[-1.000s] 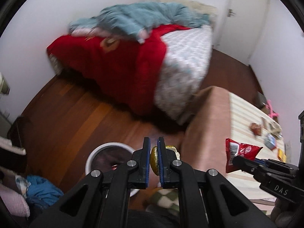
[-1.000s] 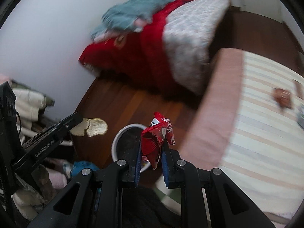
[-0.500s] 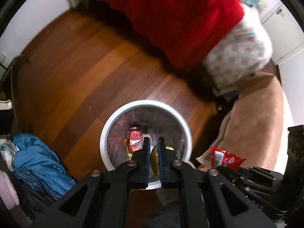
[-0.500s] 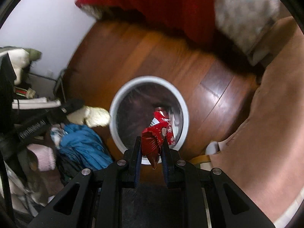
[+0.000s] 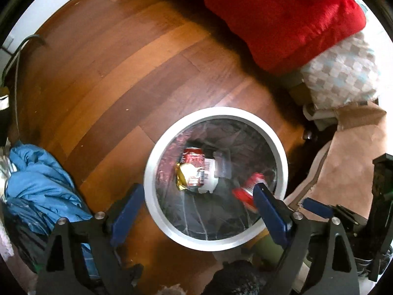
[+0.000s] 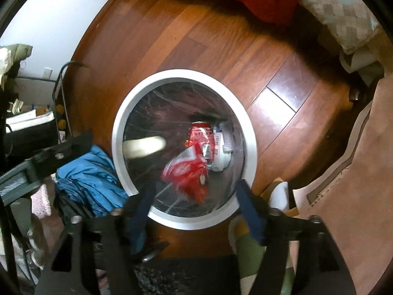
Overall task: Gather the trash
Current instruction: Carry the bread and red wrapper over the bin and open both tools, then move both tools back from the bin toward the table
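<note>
Your left gripper (image 5: 196, 204) was spread wide and held nothing, poised above the white-rimmed trash bin (image 5: 157, 209) on the wooden floor (image 5: 122, 73). Your right gripper (image 6: 196, 204) was likewise released, its 2 blue pads wide apart over the same bin. The red snack wrapper (image 6: 186, 172) showed blurred inside the bin's mouth, clear of both pads. The gold wrapper (image 5: 183, 174) lay at the bottom against a red can (image 5: 194, 157) and some white scraps. A blue garment (image 5: 41, 186) lay crumpled just beside the bin, and the red blanket (image 5: 282, 19) hung well apart from it.
</note>
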The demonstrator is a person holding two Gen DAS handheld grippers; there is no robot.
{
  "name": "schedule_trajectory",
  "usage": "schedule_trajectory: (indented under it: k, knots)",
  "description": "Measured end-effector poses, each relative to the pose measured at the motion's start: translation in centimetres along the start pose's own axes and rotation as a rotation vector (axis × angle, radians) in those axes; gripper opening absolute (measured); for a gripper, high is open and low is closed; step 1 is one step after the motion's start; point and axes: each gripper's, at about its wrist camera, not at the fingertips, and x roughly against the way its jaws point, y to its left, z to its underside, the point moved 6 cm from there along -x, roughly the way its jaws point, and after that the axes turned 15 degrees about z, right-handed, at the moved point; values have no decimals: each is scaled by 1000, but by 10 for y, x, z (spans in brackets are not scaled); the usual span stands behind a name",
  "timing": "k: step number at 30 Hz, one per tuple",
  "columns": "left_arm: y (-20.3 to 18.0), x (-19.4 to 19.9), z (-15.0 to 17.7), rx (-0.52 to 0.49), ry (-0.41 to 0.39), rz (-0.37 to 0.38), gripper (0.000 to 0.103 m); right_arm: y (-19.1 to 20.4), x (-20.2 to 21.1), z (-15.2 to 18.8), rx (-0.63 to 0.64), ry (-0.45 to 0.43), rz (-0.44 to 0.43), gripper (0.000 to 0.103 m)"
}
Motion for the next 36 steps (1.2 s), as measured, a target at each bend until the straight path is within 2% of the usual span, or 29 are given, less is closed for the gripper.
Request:
schedule_trajectory:
  k: [2,3,4,11,13,21,28,36]
  knots:
    - [4,4,2,3,-13,-32,93,-1,3,3,7,-4,9,94]
    - [5,6,3,-2,-23,-48,98,-3,6,5,8,-8,25,100]
    - [5,9,4,-10,-37,-63,102,-6,9,7,15,-19,52,102]
    - [-2,29,20,-67,-113,-146,103,-19,29,20,55,-75,233,103]
    - [-5,35,26,-76,-127,-162,103,-22,33,22,55,-91,252,103]
    - [-22,54,48,-101,-145,-173,103,-28,70,36,33,-175,261,103]
    - [-48,89,65,-132,-201,-160,103,-27,115,56,23,-236,218,103]
    - [-85,143,84,-179,-291,-129,103,-31,189,87,-3,-354,149,103]
